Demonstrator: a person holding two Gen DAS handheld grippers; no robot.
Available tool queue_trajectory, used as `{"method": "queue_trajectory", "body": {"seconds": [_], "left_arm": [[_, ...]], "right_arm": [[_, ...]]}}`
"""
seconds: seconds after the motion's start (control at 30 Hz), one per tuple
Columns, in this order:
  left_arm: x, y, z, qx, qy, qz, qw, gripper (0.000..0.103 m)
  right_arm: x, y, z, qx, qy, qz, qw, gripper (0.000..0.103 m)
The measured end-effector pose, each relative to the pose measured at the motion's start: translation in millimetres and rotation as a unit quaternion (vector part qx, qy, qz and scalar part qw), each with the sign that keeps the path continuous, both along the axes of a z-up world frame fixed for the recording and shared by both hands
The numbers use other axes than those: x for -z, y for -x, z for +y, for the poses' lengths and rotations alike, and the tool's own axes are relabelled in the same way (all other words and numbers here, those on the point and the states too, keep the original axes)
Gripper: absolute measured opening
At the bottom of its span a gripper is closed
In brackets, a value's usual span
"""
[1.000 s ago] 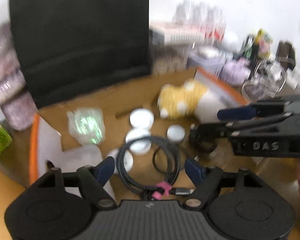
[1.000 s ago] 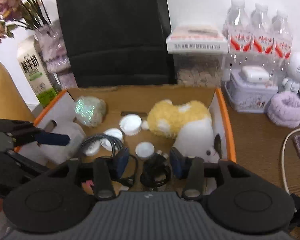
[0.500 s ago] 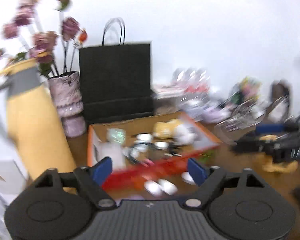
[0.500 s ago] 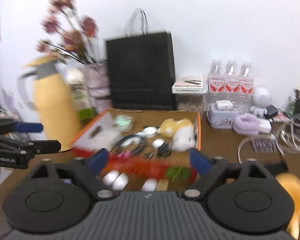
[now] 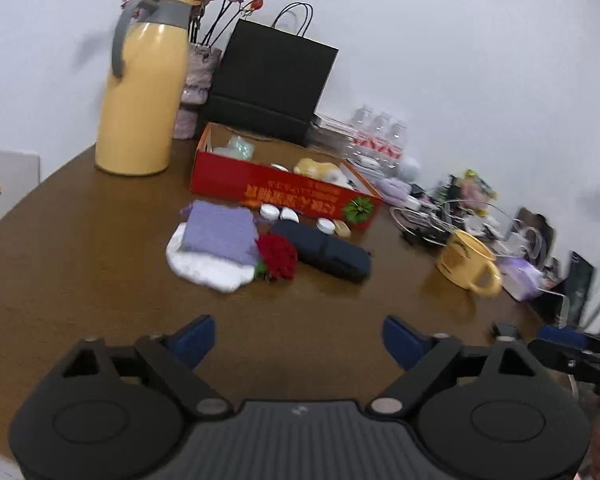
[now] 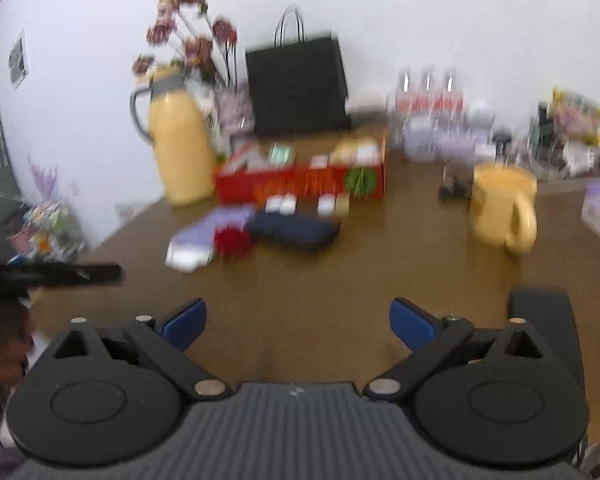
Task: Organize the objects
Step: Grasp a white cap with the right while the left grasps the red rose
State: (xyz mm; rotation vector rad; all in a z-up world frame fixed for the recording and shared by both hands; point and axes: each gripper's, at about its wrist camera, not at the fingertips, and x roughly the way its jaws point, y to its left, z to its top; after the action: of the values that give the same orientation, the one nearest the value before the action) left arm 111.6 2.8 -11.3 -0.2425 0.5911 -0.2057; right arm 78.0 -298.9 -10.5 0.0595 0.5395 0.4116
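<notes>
My left gripper (image 5: 298,332) hangs low over bare brown tabletop; its jaws are closing slightly, wide apart with nothing between them. My right gripper (image 6: 298,314) is the same, wide, empty and closing a little. Further off stands a red cardboard box (image 5: 284,194) (image 6: 300,186) holding a yellow plush toy (image 5: 316,168) and small items. In front of it lie a purple cloth (image 5: 220,232) on a white cloth (image 5: 204,268), a red flower (image 5: 278,256), a dark blue pouch (image 5: 324,250) and small white jars (image 5: 270,212).
A yellow mug (image 5: 466,260) (image 6: 500,208) stands right of the pile. A tall yellow jug (image 5: 140,96), a vase of dried flowers and a black paper bag (image 5: 272,80) line the back wall. Bottles and clutter fill the back right. A black block (image 6: 540,308) sits beside my right finger.
Both grippers have pulled back out of the box to the near table. The right jaws, earlier around a small black item in the box, now stand wide and empty.
</notes>
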Motion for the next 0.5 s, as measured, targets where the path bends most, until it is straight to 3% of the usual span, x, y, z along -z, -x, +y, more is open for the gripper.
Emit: {"method": "queue_trajectory", "body": {"seconds": [0.17, 0.27, 0.43, 0.47, 0.5], "left_arm": [[8.1, -27.7, -32.9, -0.009, -0.139, -0.047, 0.9891, 0.081], [26.1, -50.0, -36.7, 0.001, -0.149, -0.034, 0.9883, 0.081], [46.1, -113.9, -45.3, 0.041, -0.170, -0.034, 0.9840, 0.079], [51.0, -128.6, -46.9, 0.043, -0.180, -0.030, 0.9823, 0.076], [54.2, -140.8, -47.3, 0.040, -0.184, -0.019, 0.9819, 0.066]], "right_arm": [[0.5, -16.2, 21.9, -0.001, 0.042, -0.048, 0.998, 0.089], [13.7, -38.8, 30.3, 0.011, 0.062, -0.048, 0.997, 0.086], [32.2, -107.1, 52.2, -0.007, 0.061, -0.032, 0.998, 0.062], [35.4, -128.8, 58.4, -0.003, 0.061, -0.034, 0.998, 0.059], [38.4, -147.0, 64.1, 0.000, 0.060, -0.035, 0.998, 0.053]]}}
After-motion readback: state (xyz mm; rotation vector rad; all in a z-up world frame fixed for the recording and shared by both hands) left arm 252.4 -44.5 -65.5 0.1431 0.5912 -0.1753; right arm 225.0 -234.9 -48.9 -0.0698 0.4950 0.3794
